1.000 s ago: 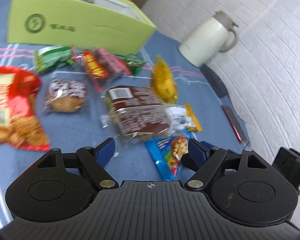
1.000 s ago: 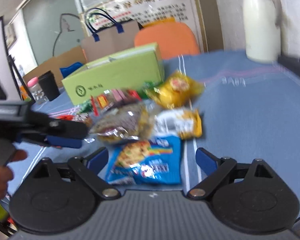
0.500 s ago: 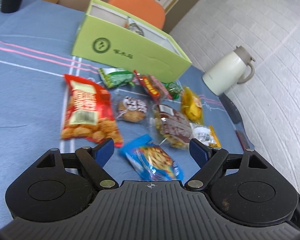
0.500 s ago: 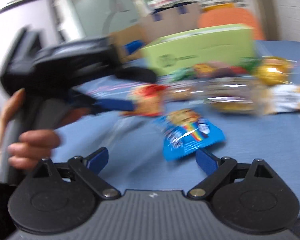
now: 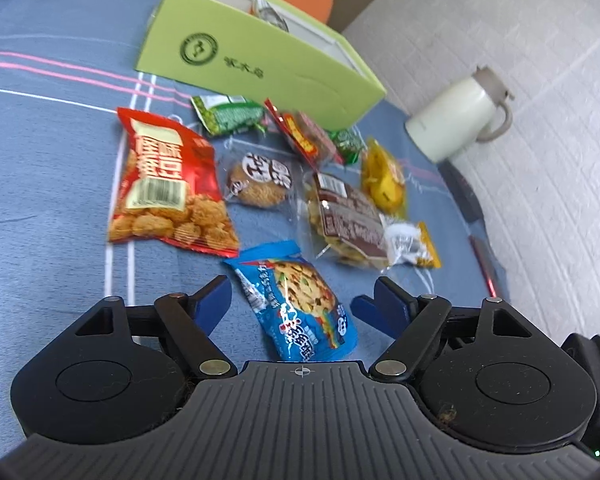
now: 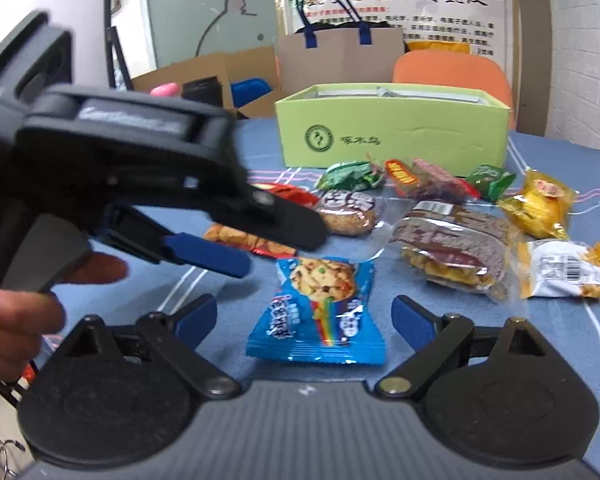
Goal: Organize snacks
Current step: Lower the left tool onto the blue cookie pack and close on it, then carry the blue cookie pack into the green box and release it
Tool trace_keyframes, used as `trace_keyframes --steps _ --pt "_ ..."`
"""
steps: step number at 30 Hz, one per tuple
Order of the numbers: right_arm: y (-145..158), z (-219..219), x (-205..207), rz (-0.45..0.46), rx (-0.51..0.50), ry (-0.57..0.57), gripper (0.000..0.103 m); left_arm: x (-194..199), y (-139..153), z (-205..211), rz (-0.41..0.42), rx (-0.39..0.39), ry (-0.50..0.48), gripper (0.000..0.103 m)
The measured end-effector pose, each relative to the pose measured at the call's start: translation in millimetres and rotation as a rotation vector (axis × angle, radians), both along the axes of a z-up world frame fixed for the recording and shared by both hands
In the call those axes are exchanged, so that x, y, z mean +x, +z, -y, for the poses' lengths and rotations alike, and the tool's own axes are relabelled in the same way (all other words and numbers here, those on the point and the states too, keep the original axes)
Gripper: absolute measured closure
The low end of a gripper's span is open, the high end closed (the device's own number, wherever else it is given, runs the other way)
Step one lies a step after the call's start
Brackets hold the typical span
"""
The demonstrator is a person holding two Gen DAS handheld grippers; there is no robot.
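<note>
Snacks lie scattered on a blue striped cloth in the left wrist view, in front of an open green box that stands toward the far edge. The left gripper hangs over the near part of the cloth with its jaws apart; they have just been closing a little, and the blue cookie packet lies on the cloth between them with neither pad pressing on it. A red bag lies beyond the packet to the left, a round cake beside it, a brown packet and a yellow one to the right. A white jug stands near the far right edge.

In the right wrist view the right gripper is also spread wide, holding nothing, and the same cookie packet lies flat between its blue fingers without touching them. The left gripper reaches in from the left, held by a hand, its blue tip just beside the packet's far left corner. The box stands behind the row of snacks, an orange chair beyond it.
</note>
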State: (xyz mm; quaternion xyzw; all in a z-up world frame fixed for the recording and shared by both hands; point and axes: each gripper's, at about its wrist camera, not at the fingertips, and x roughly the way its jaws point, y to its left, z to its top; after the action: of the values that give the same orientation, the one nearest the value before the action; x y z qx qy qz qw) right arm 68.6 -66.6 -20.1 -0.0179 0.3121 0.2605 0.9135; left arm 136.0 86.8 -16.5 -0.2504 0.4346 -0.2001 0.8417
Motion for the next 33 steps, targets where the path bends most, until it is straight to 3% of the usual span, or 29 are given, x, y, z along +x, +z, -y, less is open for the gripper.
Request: trace_keyframes --steps 5,7,9,10,13,19,25,33 --pt "-6.5 -2.3 3.4 0.007 -0.021 -0.010 0.012 6.4 -8.7 15.2 -0.026 0.042 -0.033 0.048" --pt "-12.0 -1.4 6.4 -0.012 -0.005 -0.003 0.020 4.9 -9.4 20.4 -0.013 0.068 -0.036 0.051" --pt "-14.6 -3.6 3.1 0.013 -0.013 0.011 0.026 3.4 -8.7 25.6 -0.003 0.110 -0.035 0.068" --pt "-14.4 -5.3 2.0 0.019 -0.023 0.014 0.027 3.3 -9.9 27.6 0.000 0.129 -0.039 0.083" --pt "-11.6 -3.4 1.5 0.017 0.000 0.011 0.029 0.1 -6.5 27.4 0.010 0.138 -0.033 0.096" --pt "21.0 7.9 -6.8 0.061 0.058 0.008 0.028 -8.9 23.3 23.5 0.062 0.101 -0.032 0.096" --pt "55.9 0.4 4.4 0.141 0.105 0.052 0.027 -10.2 63.2 7.9 0.173 0.087 0.007 0.095" --pt "73.4 -33.3 94.5 0.199 0.073 0.137 0.026 57.6 87.1 -22.2 0.250 0.140 0.113 0.093"
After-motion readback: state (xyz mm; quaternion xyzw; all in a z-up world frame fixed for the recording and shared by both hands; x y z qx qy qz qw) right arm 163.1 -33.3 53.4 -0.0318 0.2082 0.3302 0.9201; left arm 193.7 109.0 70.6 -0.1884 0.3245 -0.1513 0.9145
